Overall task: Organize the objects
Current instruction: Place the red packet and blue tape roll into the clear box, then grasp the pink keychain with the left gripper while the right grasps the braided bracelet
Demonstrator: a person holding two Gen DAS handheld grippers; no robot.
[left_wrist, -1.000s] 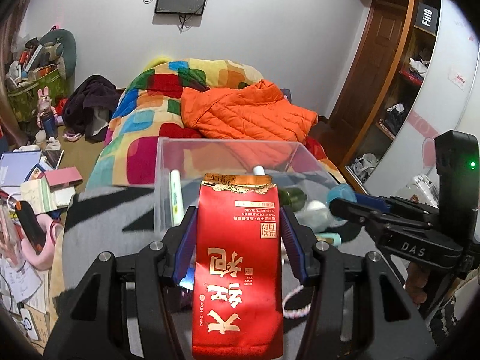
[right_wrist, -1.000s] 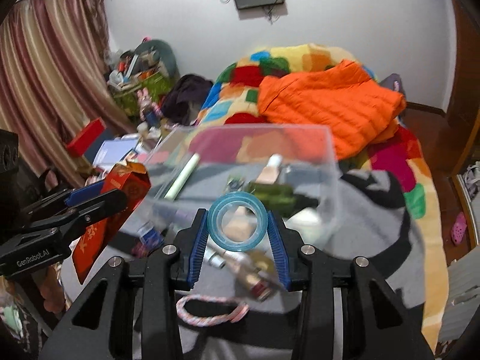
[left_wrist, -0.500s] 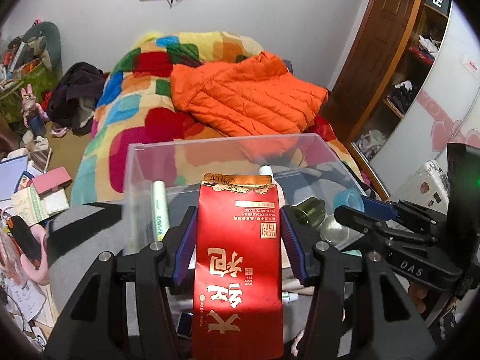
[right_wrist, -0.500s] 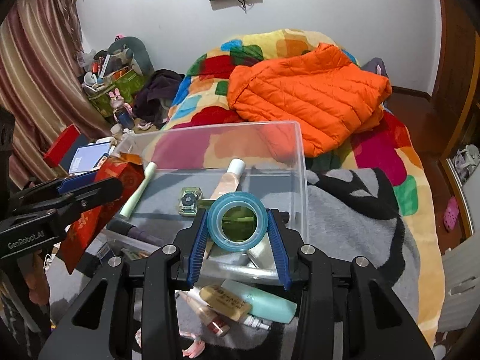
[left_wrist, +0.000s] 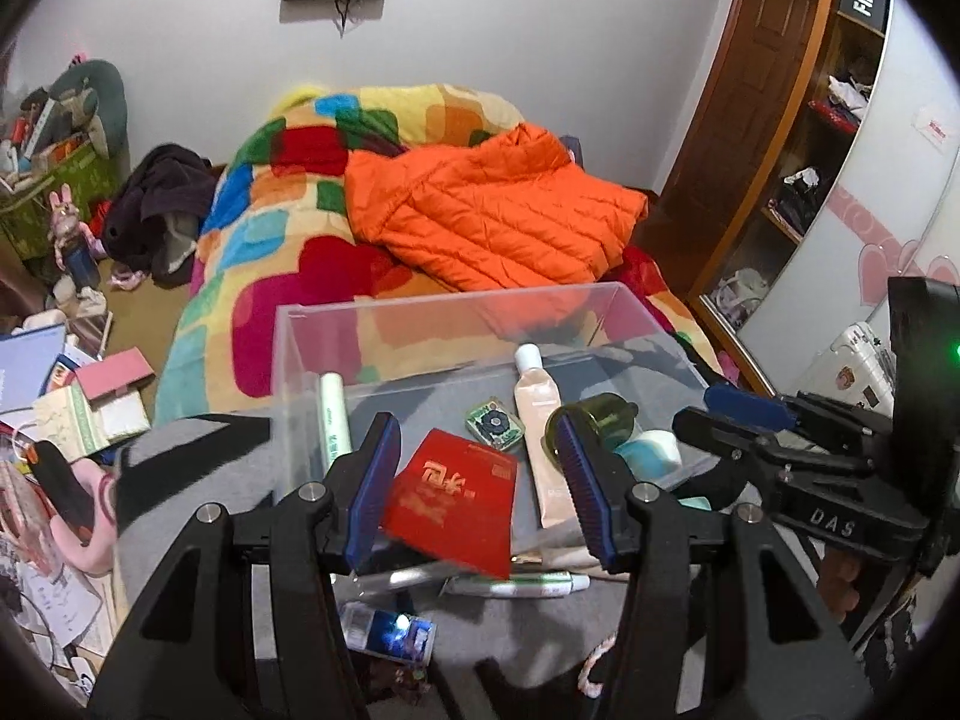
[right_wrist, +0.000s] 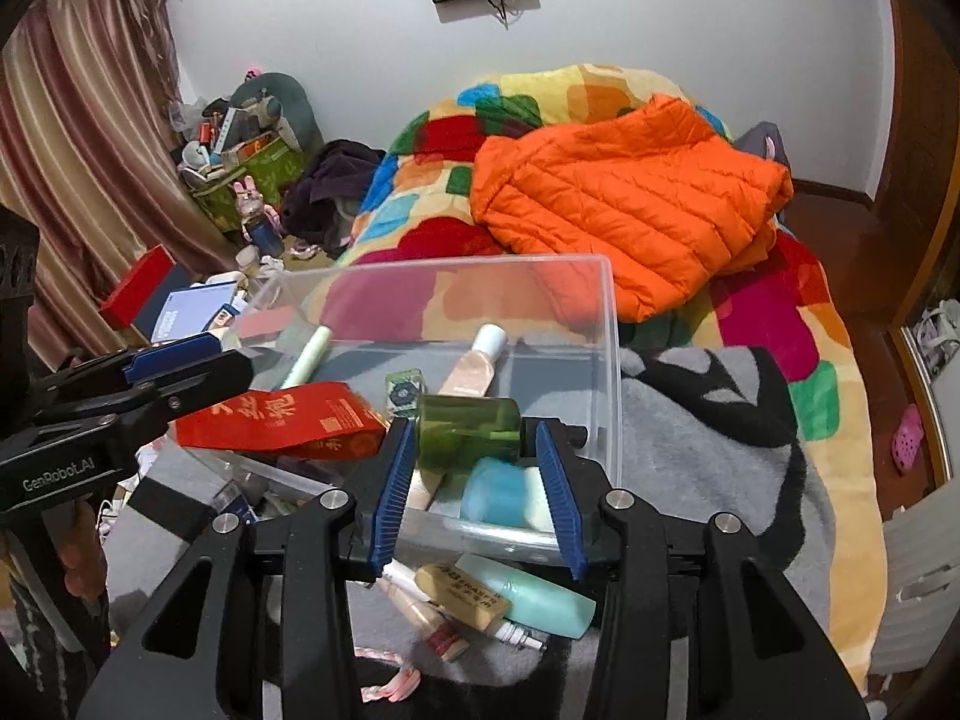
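A clear plastic bin (left_wrist: 444, 300) (right_wrist: 480, 261) sits on a grey blanket on the bed. My left gripper (left_wrist: 477, 438) (right_wrist: 222, 360) hangs over its front rim. The red packet (left_wrist: 456, 498) (right_wrist: 282, 420) lies tilted flat between the jaws, clear of the right pad. My right gripper (right_wrist: 475, 438) (left_wrist: 699, 411) is over the bin's right front corner and its jaws are opening. The blue tape roll (right_wrist: 504, 498) (left_wrist: 648, 450) is blurred below and between them, down in the bin. A green bottle (right_wrist: 468, 429) and a pink tube (left_wrist: 540, 414) lie inside.
A teal tube (right_wrist: 528, 597), an eraser and a toothpaste tube (left_wrist: 516, 585) lie loose on the blanket in front of the bin. An orange jacket (left_wrist: 492, 210) lies behind it. Clutter covers the floor on the left; a wardrobe (left_wrist: 780, 180) stands on the right.
Both grippers moved forward over the bin. The red packet tipped from upright in the left jaws to flat over the front rim. The tape roll left the right jaws and dropped.
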